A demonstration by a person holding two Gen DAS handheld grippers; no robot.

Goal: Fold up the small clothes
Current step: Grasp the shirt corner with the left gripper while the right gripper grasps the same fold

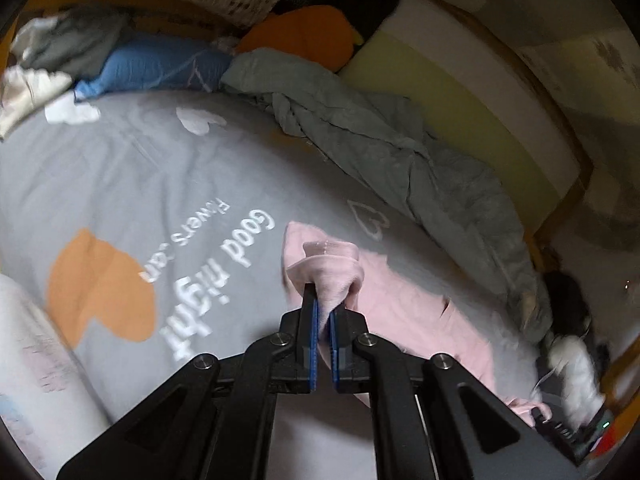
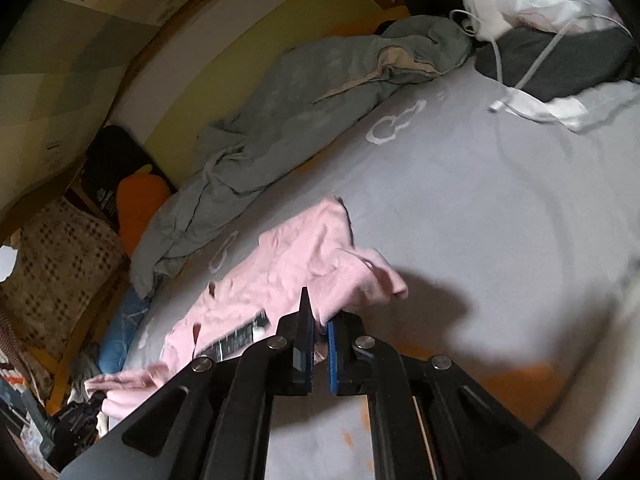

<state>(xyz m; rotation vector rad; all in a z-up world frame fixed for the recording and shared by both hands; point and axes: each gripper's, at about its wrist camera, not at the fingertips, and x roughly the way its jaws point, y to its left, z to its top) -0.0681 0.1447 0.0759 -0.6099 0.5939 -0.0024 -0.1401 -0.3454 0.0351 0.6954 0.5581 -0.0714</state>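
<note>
The left gripper point(image 1: 324, 300) is pinching a ribbed corner of a pink garment point(image 1: 404, 304), its two blue-padded jaws closed tight on the bunched cloth and holding that corner above the bed. The right gripper point(image 2: 318, 312) is doing the same at another ribbed edge of the same pink garment point(image 2: 280, 264), its jaws clamped on a fold of fabric that is rising in a small peak above the fingertips.

Between the two grips, the rest of the garment is draping down and trailing across a grey bedsheet point(image 1: 160, 168). In the right wrist view a dark printed strip is showing on the pink cloth just left of the gripper, too blurred to read, and the far end of the garment is reaching toward the other gripper at the lower left edge.

The bedsheet is carrying white lettering reading "Good night" point(image 1: 224, 280), an orange heart point(image 1: 100, 288) and white outlined shapes. Beyond the garment, a crumpled grey-green blanket point(image 1: 400, 160) is lying along the far side of the bed. Near the pillows, a blue cloth bundle point(image 1: 156, 66) and an orange cushion point(image 1: 304, 36) are resting. In the right wrist view, a dark grey pile with white cables point(image 2: 540, 52) is sitting at the upper right corner of the bed.
</note>
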